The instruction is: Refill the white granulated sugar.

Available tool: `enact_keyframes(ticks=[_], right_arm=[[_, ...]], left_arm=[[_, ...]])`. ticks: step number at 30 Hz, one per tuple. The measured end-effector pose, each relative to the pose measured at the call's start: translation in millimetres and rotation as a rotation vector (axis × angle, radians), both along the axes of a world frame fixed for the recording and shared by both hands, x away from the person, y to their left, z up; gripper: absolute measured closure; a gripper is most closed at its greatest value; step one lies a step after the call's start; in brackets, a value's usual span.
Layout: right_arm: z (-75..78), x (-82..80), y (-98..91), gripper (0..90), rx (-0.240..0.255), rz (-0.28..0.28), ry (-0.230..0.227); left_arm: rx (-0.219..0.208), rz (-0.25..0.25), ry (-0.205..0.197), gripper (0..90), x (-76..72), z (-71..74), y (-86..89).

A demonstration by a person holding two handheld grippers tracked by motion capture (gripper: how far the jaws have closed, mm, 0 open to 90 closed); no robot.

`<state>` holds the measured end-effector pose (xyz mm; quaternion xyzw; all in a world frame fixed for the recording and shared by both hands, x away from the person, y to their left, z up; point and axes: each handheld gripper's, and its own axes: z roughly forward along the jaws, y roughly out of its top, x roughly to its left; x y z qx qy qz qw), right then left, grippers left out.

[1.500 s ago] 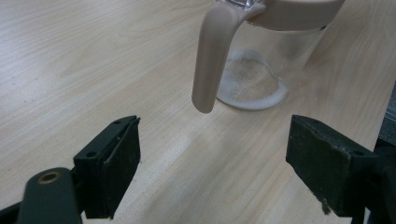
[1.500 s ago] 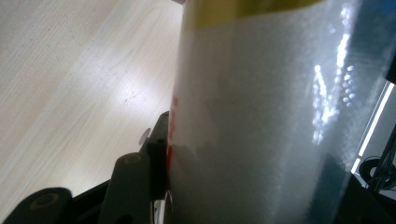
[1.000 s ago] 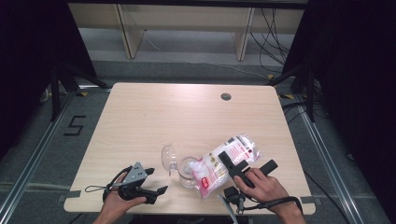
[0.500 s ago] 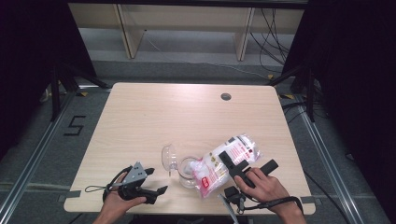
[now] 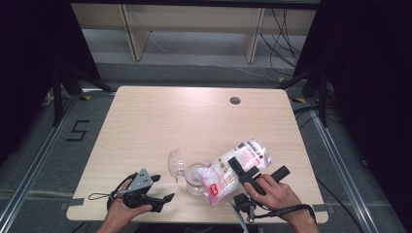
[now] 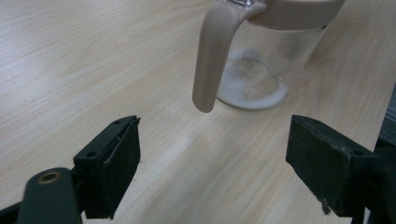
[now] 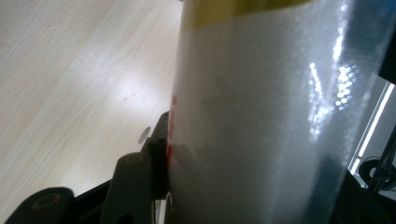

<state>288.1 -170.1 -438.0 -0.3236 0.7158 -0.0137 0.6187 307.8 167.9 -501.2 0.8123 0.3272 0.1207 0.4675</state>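
- Right tongs (image 5: 241, 171) are clamped on a clear plastic bag (image 5: 232, 167) of white granular product; in the right gripper view the bag wall presses flat against the jaws, so we judge the grip firm.
- Left tongs (image 5: 163, 188) stand wide with nothing between them, resting low at the near left of the bench (image 5: 160, 121). In the left gripper view both black jaws frame bare wood, and the jar's beige handle (image 6: 212, 56) hangs just ahead of them.
- We record 1 clear glass jar (image 5: 194, 175) upright near the front edge of the bench, between the 2 hands, with its hinged lid (image 5: 174, 163) swung off to its left. A thin white layer covers the jar bottom (image 6: 252, 84).
- Bag position: tilted down towards the jar, its lower end at or over the jar mouth, its upper end raised to the right. We cannot tell whether product is flowing at this moment.
- Step in hand, in our judgement: pouring from bag into jar, at an early stage, since the jar is nearly empty and the bag is full.
- Next move calls for a steeper tilt with the bag mouth kept over the opening. The jar is unheld; steadying it by the handle with the left tongs would reduce the risk of spillage or tipping.
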Motion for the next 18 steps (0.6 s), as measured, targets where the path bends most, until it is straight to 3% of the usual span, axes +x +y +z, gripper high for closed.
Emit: enact_keyframes(ticks=[18], right_arm=[[0.1,0.5,-0.6,55.5,0.0,0.0,0.005]], left_arm=[[0.001,-0.001,-0.001,17.4,0.0,0.1,0.2]])
